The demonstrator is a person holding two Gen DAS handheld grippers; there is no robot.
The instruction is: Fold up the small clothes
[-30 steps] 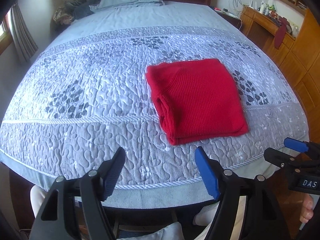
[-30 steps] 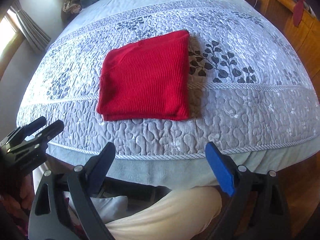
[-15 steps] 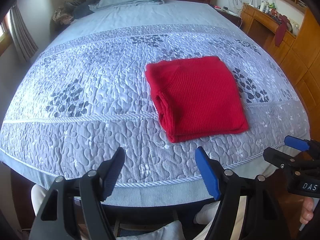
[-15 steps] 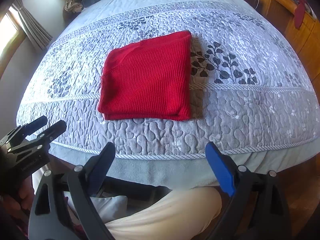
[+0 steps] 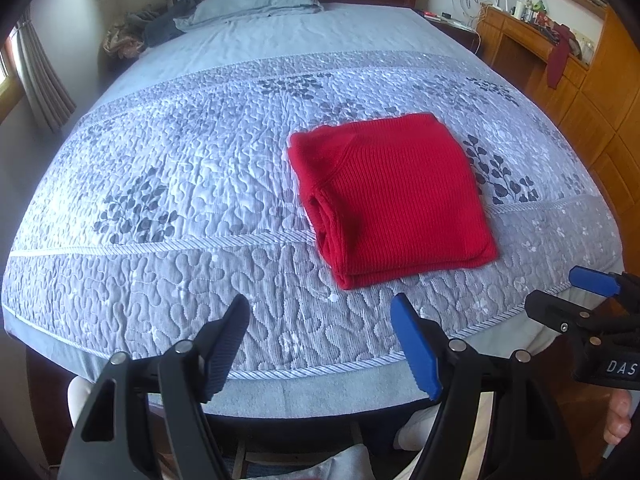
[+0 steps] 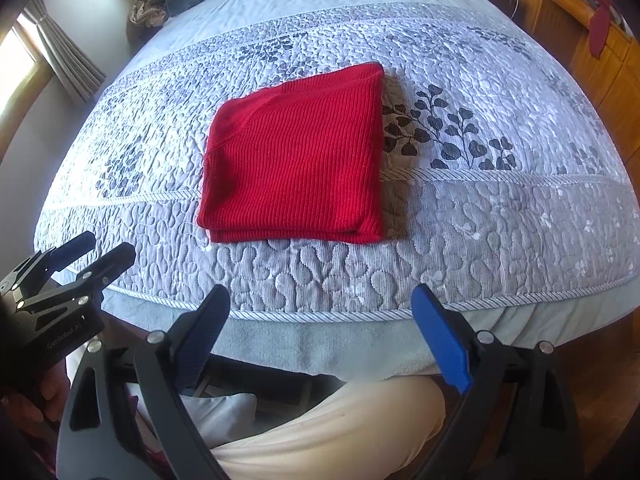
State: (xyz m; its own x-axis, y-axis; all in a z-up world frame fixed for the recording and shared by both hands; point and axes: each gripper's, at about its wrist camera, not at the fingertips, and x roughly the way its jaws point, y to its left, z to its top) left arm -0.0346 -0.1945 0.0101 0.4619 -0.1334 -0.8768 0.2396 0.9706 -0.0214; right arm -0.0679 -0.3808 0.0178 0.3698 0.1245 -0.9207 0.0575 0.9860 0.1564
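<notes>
Right, the red knit garment (image 5: 394, 200) lies folded into a neat, nearly square packet, flat on the quilted bedspread (image 5: 192, 208) and towards the foot of the bed, with the stacked layers showing along its near and left edges. It sits across the corded stripe of the quilt, just beside a dark leaf print (image 6: 448, 136) on its right. Nothing is touching it. Left gripper (image 5: 320, 344) hangs over the foot edge of the bed, jaws spread wide, empty, well short of the garment. Right gripper (image 6: 320, 336) is the same story: jaws wide apart, nothing between them, poised above the quilt's border with the person's pale trouser leg (image 6: 332, 428) below. Each gripper shows at the edge of the other's view. Further out, a blue-grey pillow (image 5: 256, 0) rests at the dark wooden headboard, and a wooden cabinet (image 5: 592, 92) runs along the right wall.
</notes>
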